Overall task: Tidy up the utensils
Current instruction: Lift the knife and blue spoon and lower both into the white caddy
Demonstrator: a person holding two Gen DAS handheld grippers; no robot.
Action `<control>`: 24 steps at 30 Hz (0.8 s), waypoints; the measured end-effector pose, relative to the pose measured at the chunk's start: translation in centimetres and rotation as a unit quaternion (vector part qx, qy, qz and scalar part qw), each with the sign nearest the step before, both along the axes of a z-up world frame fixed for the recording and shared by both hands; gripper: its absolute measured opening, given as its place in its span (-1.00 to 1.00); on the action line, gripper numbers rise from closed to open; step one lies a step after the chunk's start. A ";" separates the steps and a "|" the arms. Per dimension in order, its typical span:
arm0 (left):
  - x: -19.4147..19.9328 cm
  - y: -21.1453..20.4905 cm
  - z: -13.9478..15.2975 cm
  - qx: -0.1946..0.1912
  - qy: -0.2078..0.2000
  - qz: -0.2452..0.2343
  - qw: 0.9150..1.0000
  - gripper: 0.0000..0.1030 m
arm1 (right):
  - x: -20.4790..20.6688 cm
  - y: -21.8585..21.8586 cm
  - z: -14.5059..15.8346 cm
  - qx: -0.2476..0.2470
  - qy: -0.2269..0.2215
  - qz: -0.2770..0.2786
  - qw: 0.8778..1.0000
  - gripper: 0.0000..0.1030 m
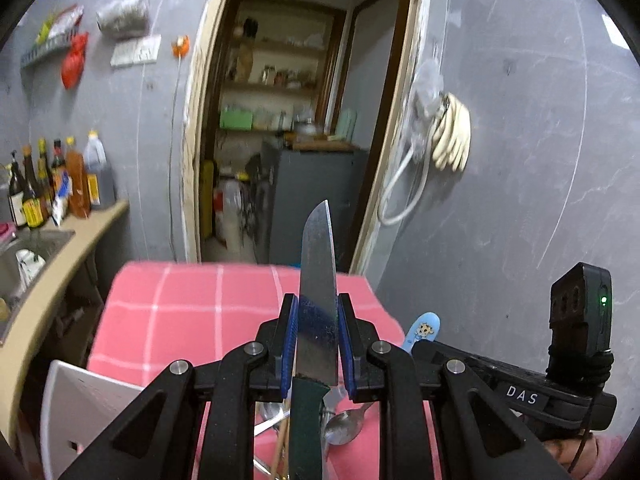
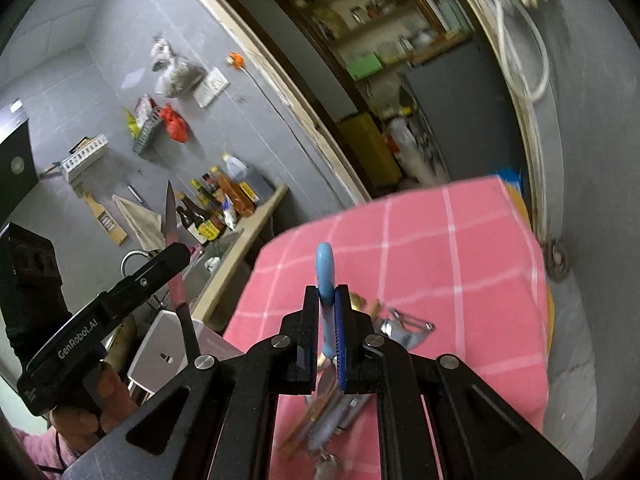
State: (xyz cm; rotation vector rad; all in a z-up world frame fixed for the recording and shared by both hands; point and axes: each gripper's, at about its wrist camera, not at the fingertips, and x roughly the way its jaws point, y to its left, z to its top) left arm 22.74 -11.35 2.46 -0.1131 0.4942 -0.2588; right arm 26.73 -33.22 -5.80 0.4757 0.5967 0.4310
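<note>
My left gripper (image 1: 318, 320) is shut on a kitchen knife (image 1: 318, 280) with a dark green handle, blade pointing up and away, held above the pink checked cloth (image 1: 180, 312). My right gripper (image 2: 327, 312) is shut on a light blue utensil (image 2: 325, 268), held upright over the cloth (image 2: 420, 248). The blue utensil's tip with a cartoon print also shows in the left wrist view (image 1: 424, 330), beside the right gripper's body. The left gripper and the knife (image 2: 171, 216) show at the left of the right wrist view. Metal spoons (image 1: 344, 424) and chopsticks lie on the cloth below the grippers.
A white utensil holder (image 1: 88, 412) stands at the cloth's left edge; it also shows in the right wrist view (image 2: 160, 352). A metal peeler or clip (image 2: 408, 330) lies on the cloth. A counter with sauce bottles (image 1: 60, 184) and a sink (image 1: 24, 256) is on the left. An open doorway is ahead.
</note>
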 end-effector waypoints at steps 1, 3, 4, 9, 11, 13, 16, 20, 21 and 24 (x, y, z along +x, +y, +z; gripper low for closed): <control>-0.3 0.4 0.6 -0.002 -0.007 0.001 1.000 -0.65 | -0.1 0.4 1.3 -0.003 -0.011 0.001 1.000 -0.86; -0.9 1.2 1.6 -0.004 -0.021 0.006 1.000 -0.65 | -0.5 1.3 3.1 -0.007 -0.029 0.004 1.000 -0.87; -1.1 1.5 2.0 -0.005 -0.027 0.007 1.000 -0.65 | -0.6 1.8 4.0 -0.010 -0.038 0.006 0.999 -0.87; -2.7 5.0 4.1 -0.015 -0.060 0.027 0.998 -0.65 | -1.1 5.1 8.0 -0.014 -0.079 0.028 0.996 -0.86; -3.3 6.9 4.7 -0.019 -0.072 0.040 0.996 -0.65 | -1.4 6.7 9.1 -0.015 -0.091 0.038 0.995 -0.87; -3.6 8.5 4.9 -0.026 -0.079 0.052 0.995 -0.65 | -1.8 8.2 10.0 -0.014 -0.102 0.050 0.993 -0.87; -4.1 11.0 4.6 -0.041 -0.090 0.065 0.993 -0.65 | -2.4 10.8 11.0 -0.019 -0.116 0.066 0.991 -0.87; -4.3 13.7 3.3 -0.062 -0.108 0.080 0.989 -0.65 | -2.9 13.7 11.1 -0.031 -0.121 0.079 0.989 -0.87; -4.4 14.0 3.0 -0.063 -0.109 0.082 0.989 -0.65 | -2.9 14.4 10.9 -0.037 -0.120 0.080 0.989 -0.87; -4.0 14.7 1.6 -0.063 -0.104 0.087 0.989 -0.65 | -2.6 16.0 10.1 -0.051 -0.111 0.084 0.989 -0.87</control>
